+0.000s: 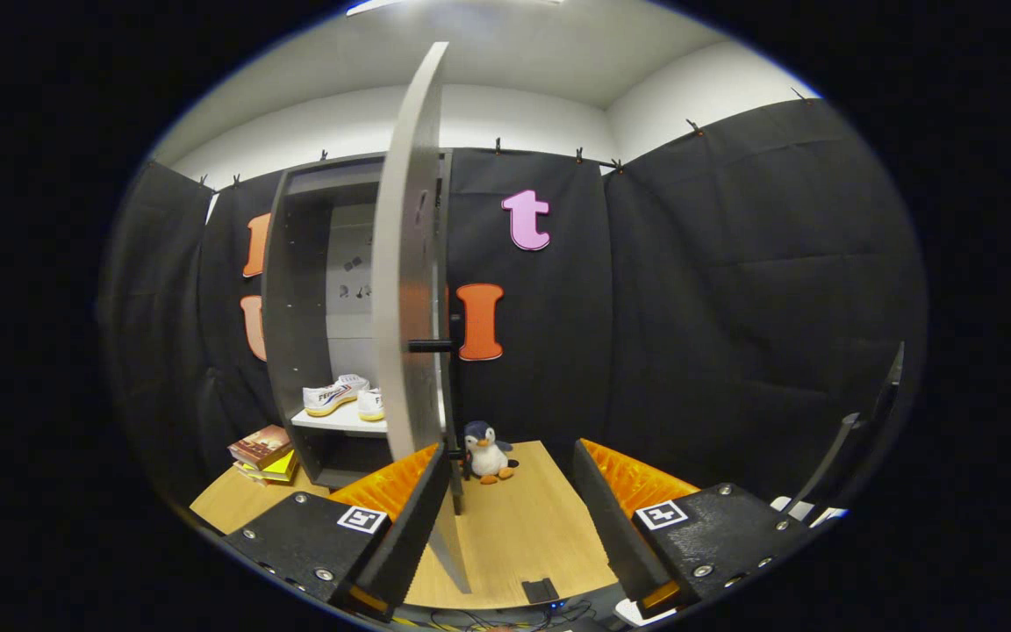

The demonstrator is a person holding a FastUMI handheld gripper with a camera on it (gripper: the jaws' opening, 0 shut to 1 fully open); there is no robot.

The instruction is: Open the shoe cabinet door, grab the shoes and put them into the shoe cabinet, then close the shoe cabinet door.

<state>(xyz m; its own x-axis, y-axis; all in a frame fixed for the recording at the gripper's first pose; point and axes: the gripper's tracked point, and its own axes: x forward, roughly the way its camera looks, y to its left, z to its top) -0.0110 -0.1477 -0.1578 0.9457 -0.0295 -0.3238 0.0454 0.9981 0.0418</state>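
Note:
The grey shoe cabinet (295, 307) stands on the wooden table beyond my left finger. Its door (409, 290) is swung wide open, edge-on toward me, with a dark handle (431, 346) sticking out to the right. A pair of white shoes (336, 394) with yellow soles rests on a shelf inside the cabinet. My gripper (505, 527) is open with nothing held; the door's lower edge comes down in the gap close to my left finger (405, 527).
A small penguin plush toy (488, 452) sits on the table just right of the door's foot. A stack of books (264, 452) lies left of the cabinet. Cables and a small dark device (541, 590) lie at the table's near edge.

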